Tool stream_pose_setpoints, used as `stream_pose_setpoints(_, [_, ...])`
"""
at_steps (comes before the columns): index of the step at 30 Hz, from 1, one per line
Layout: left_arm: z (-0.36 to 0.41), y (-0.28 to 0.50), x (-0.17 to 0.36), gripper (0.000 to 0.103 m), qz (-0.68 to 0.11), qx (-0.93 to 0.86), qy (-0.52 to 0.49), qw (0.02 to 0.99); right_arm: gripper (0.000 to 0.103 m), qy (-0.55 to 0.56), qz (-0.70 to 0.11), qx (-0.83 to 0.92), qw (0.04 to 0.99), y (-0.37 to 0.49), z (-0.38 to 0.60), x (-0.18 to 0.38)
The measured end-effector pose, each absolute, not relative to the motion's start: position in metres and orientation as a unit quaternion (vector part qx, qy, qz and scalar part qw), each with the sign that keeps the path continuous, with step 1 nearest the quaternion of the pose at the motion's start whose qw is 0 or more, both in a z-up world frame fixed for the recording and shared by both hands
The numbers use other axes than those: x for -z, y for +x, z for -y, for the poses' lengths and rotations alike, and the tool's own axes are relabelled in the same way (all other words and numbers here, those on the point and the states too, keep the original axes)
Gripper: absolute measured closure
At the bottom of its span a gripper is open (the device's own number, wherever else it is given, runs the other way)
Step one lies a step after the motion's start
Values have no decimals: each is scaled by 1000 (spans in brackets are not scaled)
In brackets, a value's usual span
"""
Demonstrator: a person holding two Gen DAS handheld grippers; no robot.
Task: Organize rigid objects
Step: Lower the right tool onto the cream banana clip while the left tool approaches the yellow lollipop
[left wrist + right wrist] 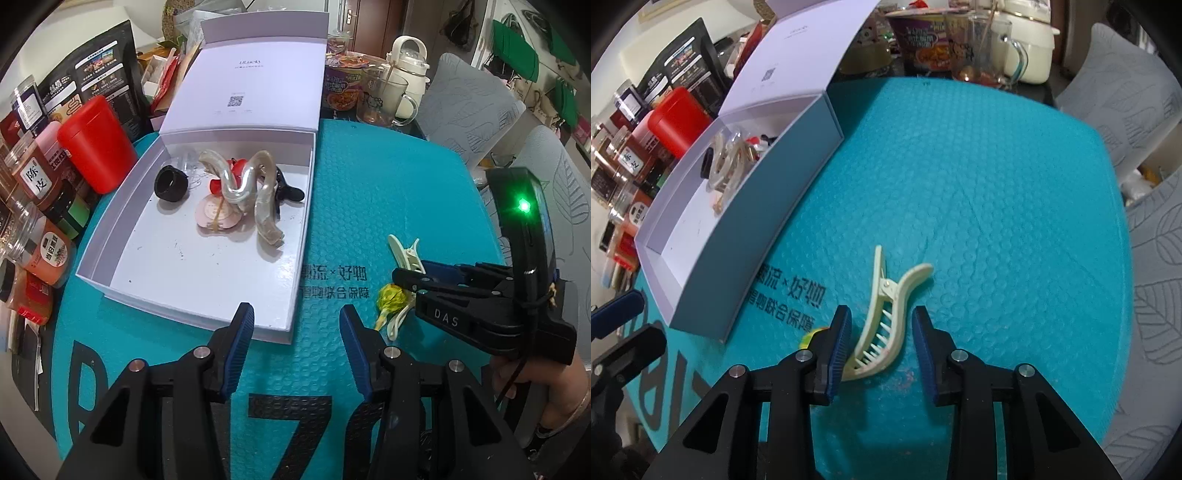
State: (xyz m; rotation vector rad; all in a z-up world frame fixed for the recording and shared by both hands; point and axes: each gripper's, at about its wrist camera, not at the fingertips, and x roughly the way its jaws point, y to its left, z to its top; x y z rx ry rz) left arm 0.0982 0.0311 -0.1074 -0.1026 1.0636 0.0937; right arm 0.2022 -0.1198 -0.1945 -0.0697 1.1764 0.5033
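A cream hair clip lies on the teal mat between the open fingers of my right gripper; its left pad is close to the clip's toothed end. In the left wrist view the clip sticks out past the right gripper. A yellow lollipop lies beside it. The open white box holds pearly hair clips, a black ring cap, a pink round item and red and black pieces. My left gripper is open and empty at the box's near right corner.
A red canister and several spice jars stand left of the box. The box lid stands up behind it. A noodle cup, a glass mug and a white kettle stand at the back. Grey cushions lie right.
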Motion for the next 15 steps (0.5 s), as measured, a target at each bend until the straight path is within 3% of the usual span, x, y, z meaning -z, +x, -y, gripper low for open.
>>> stream_pose_setpoints(4, [-22, 103, 110, 55, -506, -37, -47, 860, 78, -52, -539, -247, 804, 199, 127, 195])
stream_pose_setpoints(15, [8, 121, 133, 55, -520, 0, -64, 852, 79, -68, -535, -255, 803, 198, 160, 191])
